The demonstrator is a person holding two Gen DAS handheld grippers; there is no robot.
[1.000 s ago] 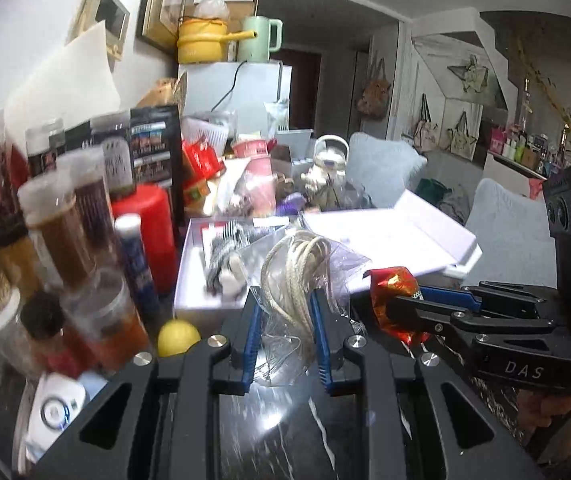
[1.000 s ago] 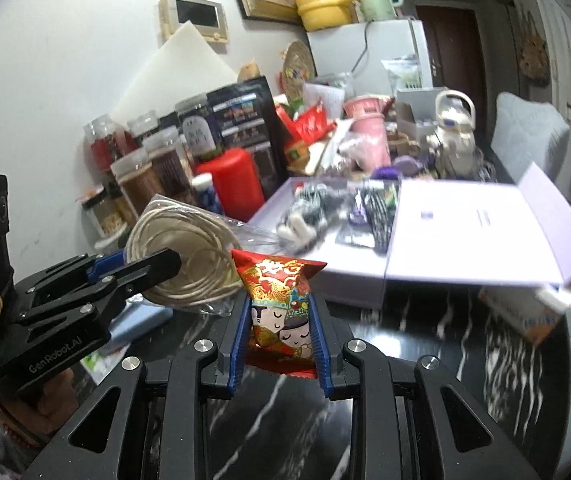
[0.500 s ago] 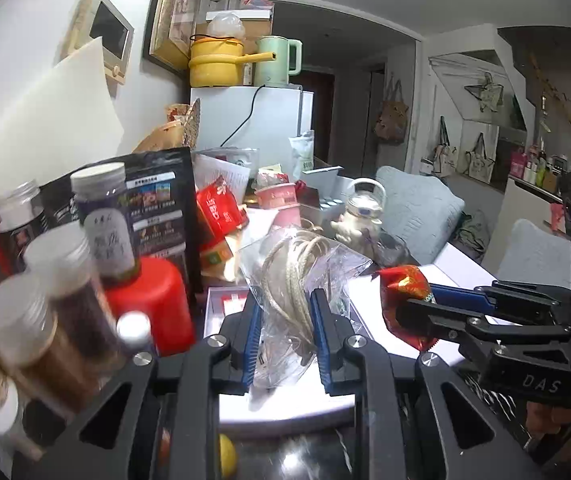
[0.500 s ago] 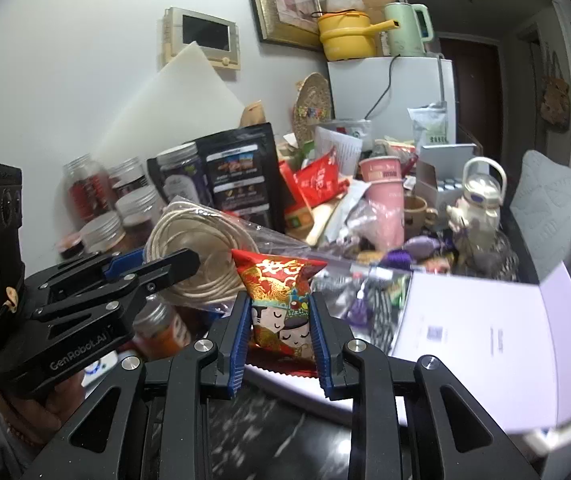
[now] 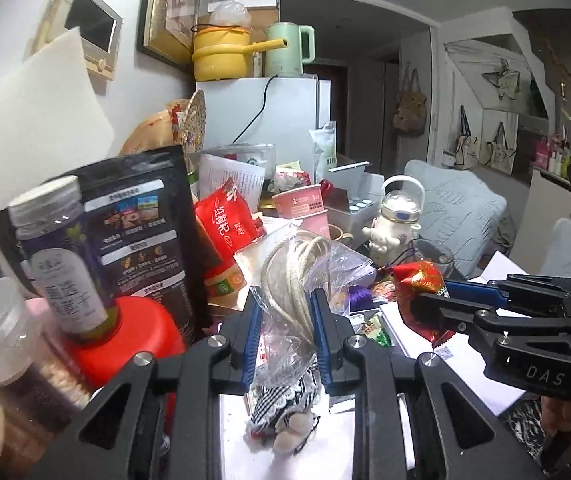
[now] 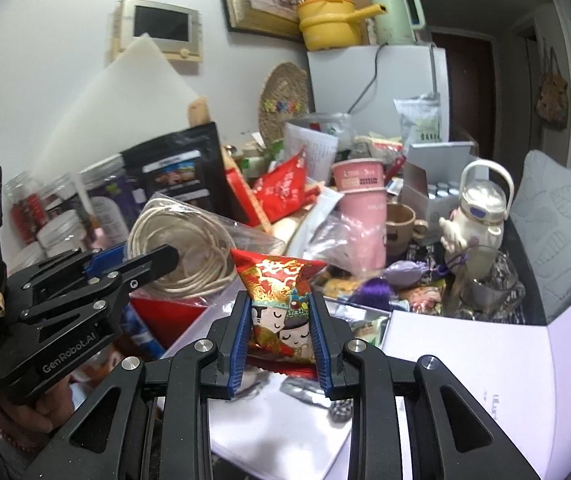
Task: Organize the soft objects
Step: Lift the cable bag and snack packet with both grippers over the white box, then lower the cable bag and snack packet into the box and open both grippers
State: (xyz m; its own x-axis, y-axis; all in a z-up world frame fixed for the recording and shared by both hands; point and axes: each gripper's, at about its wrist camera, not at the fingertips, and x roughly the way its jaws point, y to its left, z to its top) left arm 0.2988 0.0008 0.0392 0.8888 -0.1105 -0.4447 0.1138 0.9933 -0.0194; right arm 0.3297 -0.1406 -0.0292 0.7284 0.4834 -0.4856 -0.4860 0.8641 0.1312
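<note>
Pinching crinkly packets: left hand-held gripper (image 5: 285,320) a clear bagged rope coil (image 5: 289,276), right hand-held gripper (image 6: 279,324) a glossy red pouch (image 6: 281,312).

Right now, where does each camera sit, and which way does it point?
Left wrist: sits on the left gripper, facing forward over the cluttered table; its fingers clamp a bagged cord; the right gripper enters from the right.
Right wrist: sits on the right gripper, facing the same way; its fingers clamp a red packet; the left gripper enters from the left.
Shared: yellow pot, fridge, pink cup.
</note>
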